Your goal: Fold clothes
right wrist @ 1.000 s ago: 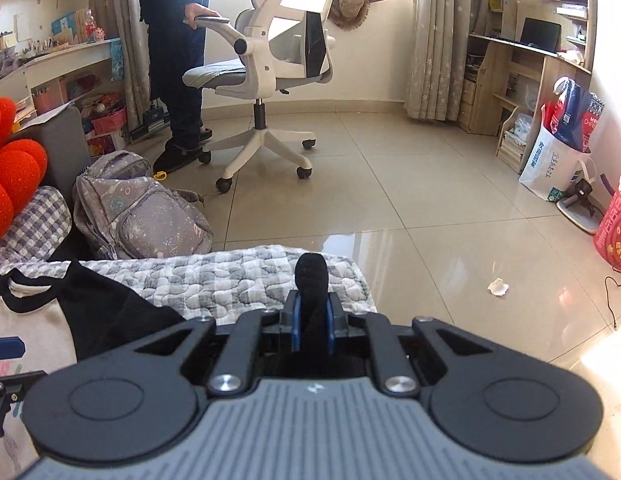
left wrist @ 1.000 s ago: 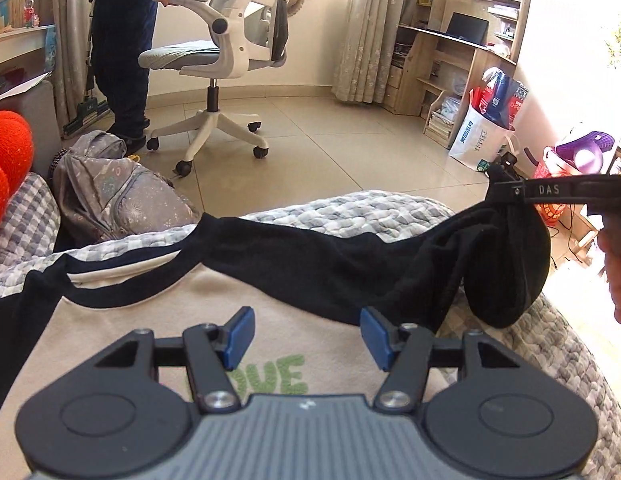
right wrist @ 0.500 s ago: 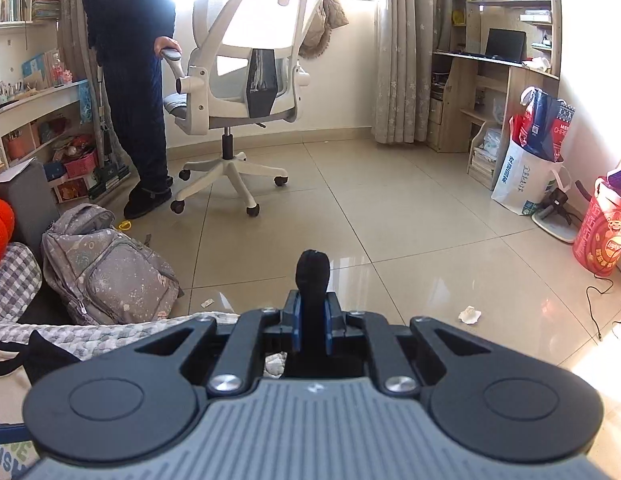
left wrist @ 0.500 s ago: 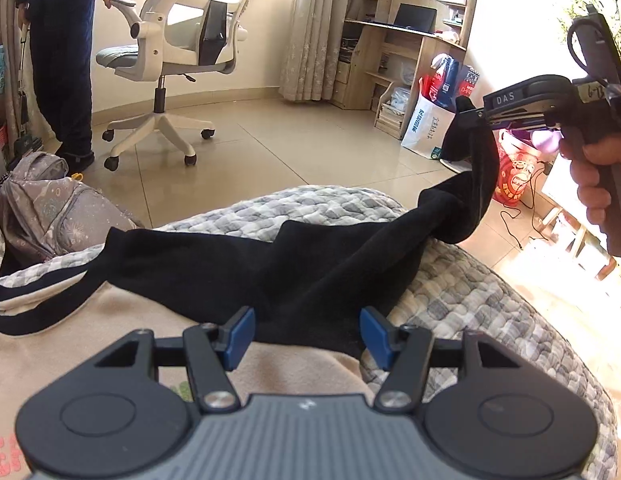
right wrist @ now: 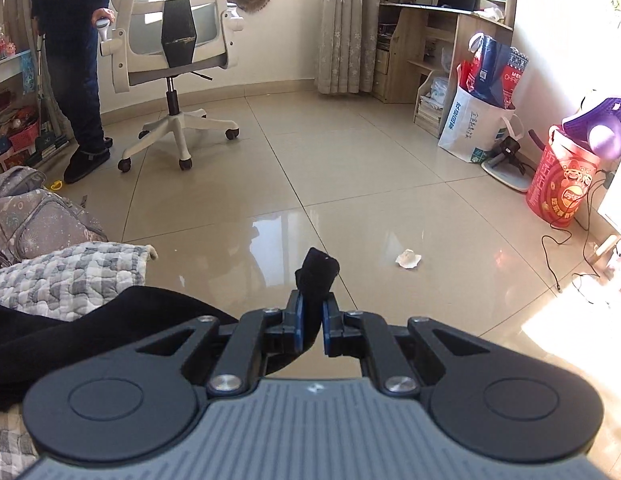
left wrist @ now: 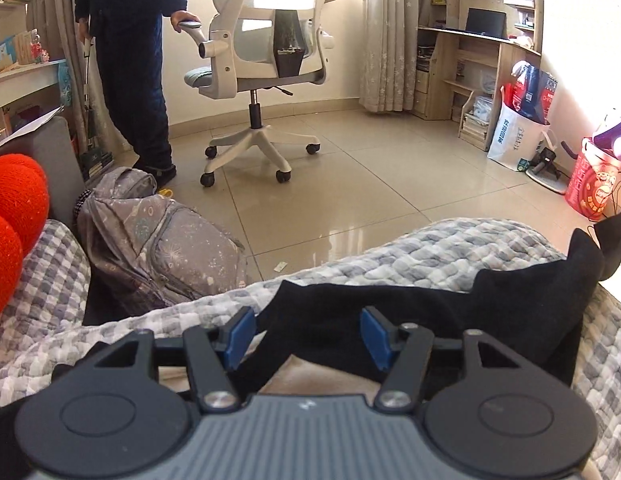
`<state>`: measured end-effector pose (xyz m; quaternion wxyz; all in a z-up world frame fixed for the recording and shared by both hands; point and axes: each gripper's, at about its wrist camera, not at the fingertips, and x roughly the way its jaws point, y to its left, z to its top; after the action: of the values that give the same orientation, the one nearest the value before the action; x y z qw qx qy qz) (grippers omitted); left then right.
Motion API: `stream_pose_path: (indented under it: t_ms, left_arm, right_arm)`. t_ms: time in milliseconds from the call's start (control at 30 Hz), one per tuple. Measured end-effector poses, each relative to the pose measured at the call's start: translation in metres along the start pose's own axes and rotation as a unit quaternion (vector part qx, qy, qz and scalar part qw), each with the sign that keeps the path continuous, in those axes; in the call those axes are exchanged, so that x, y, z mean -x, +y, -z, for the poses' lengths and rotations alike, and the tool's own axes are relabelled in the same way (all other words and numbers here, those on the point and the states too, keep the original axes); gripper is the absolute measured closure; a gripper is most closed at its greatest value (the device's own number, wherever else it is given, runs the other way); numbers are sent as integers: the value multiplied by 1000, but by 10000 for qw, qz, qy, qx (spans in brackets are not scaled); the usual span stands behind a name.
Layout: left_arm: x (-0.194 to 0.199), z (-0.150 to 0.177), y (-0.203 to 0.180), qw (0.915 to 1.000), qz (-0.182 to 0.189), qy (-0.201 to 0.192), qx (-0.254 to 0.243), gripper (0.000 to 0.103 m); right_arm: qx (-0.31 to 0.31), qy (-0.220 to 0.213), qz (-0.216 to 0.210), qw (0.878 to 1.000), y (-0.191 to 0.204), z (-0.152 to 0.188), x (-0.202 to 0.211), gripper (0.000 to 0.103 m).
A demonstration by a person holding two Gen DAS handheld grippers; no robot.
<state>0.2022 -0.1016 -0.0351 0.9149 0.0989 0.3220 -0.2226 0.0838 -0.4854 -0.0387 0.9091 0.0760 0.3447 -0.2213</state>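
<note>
A beige shirt (left wrist: 310, 376) with black sleeves lies on the grey checked quilt (left wrist: 450, 248). One black sleeve (left wrist: 450, 308) stretches flat to the right across the quilt. My left gripper (left wrist: 307, 336) is open, low over the seam where that sleeve meets the beige body, with nothing between its blue pads (left wrist: 240, 336). My right gripper (right wrist: 312, 326) is shut on the sleeve's cuff (right wrist: 316, 272), which pokes up past the fingertips, out beyond the quilt's right edge (right wrist: 110, 264). The rest of the sleeve (right wrist: 70, 332) trails off to the left.
A grey backpack (left wrist: 158, 248) leans by the bed, and a red cushion (left wrist: 14, 208) sits at the left. A person (left wrist: 130, 60) stands holding a white office chair (left wrist: 262, 64). Bags (right wrist: 482, 100), a red tub (right wrist: 562, 184), a cable and a paper scrap (right wrist: 408, 258) are on the tiled floor.
My right gripper has come down from its raised position with the cuff, so the sleeve now lies stretched out on the quilt. My left gripper has shifted right toward the sleeve.
</note>
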Motion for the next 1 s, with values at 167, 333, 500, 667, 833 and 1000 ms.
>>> stream_pose_path:
  t_ms: [167, 333, 500, 667, 833, 1000]
  left_arm:
    - [-18, -2, 15, 9994, 179, -31, 306, 44]
    - [-29, 0, 21, 9968, 460, -30, 654, 57]
    - [-32, 2, 20, 9956, 521, -126, 772, 74]
    - [-31, 4, 19, 9949, 465, -249, 858, 80]
    - [-26, 5, 18, 9941, 391, -464, 899, 82]
    - [-19, 5, 19, 9910, 236, -831, 1018, 83]
  right_arm:
    - [143, -19, -70, 9999, 5, 3, 2, 72]
    - [470, -353, -418, 9974, 24, -4, 16, 46]
    - [806, -333, -1555, 9840, 59, -5, 20, 46]
    - [1470, -254, -2241, 9631, 105, -1, 16, 46]
    - [1832, -364, -2222, 9569, 120, 6, 19, 82]
    - [2191, -472, -2199, 9494, 134, 13, 21, 101]
